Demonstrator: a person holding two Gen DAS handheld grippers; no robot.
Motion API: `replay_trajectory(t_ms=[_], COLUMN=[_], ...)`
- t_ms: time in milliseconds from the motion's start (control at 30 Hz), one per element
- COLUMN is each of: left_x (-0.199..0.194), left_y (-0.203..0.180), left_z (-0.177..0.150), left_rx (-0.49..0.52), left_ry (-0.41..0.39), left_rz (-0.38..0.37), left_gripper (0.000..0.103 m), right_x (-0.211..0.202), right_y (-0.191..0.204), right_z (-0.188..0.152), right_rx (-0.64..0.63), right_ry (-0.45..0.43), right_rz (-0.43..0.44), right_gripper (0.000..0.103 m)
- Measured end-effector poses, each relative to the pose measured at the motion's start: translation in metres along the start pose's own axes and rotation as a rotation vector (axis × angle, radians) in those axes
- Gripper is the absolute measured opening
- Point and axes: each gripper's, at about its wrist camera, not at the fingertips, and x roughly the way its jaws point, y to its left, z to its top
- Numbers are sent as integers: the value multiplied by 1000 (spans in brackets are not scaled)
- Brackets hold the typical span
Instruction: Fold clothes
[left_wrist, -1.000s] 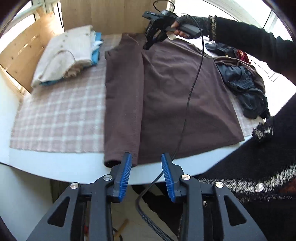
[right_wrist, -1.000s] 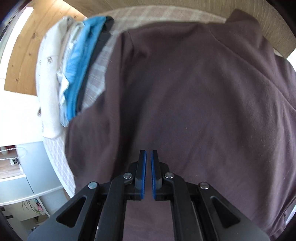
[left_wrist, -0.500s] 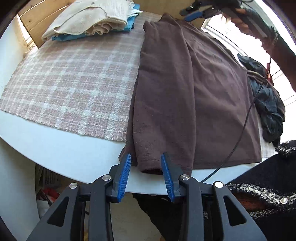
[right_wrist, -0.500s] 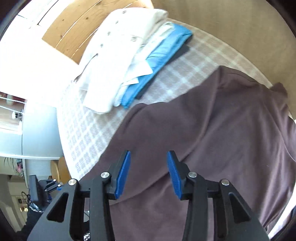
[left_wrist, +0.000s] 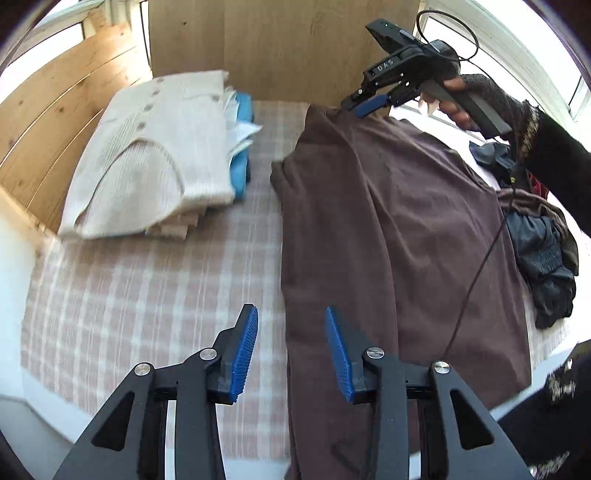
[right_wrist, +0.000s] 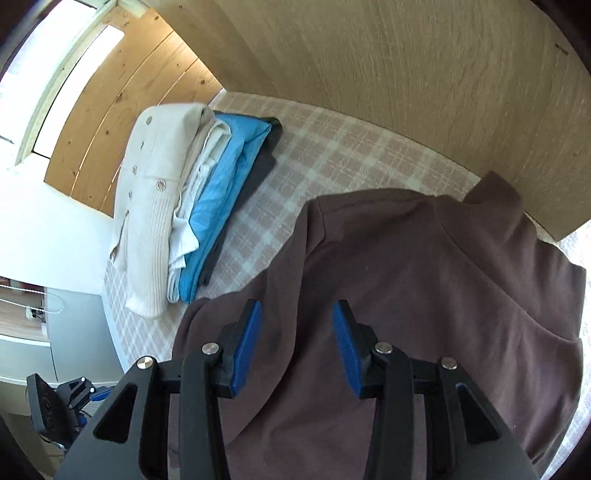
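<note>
Brown fleece garment (left_wrist: 388, 229) lies flat along the worktop's right side; I see my left gripper (left_wrist: 291, 347) and right gripper (right_wrist: 297, 343) released, grasping nothing.

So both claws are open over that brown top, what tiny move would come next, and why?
Probably lower the left gripper onto the folded long edge of the brown fleece garment and close. Its jaws are open and straddle that edge, while the right gripper hovers open near the collar end, so both ends look ready for another fold.
</note>
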Motion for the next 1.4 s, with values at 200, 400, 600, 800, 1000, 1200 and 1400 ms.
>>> replay_trajectory(t_ms=[200,400,600,800,1000,1200,1400], left_x=[93,134,133,121,89,141,130], left_y=[27,37,39,34,15,9,17], left_z=[79,89,87,80,84,85,78], left_rx=[-54,-47,-4,28,64,111,76], left_ry=[64,118,74,52,-70,43,29], left_rz=[-36,-67,5,81,108,131,155], left_gripper=[37,28,7,12,12,16,15], right_x=[36,80,99,89,79,88,38], right_y=[4,2,-8,-23,-31,-38,-34], right_z=[34,54,69,56,50,55,52], right_rx=[29,40,89,83,72,75,49], right_ry=[77,195,83,35,42,93,140], right_rz=[61,36,97,185,201,162,171], right_gripper=[40,40,9,5,6,6,15])
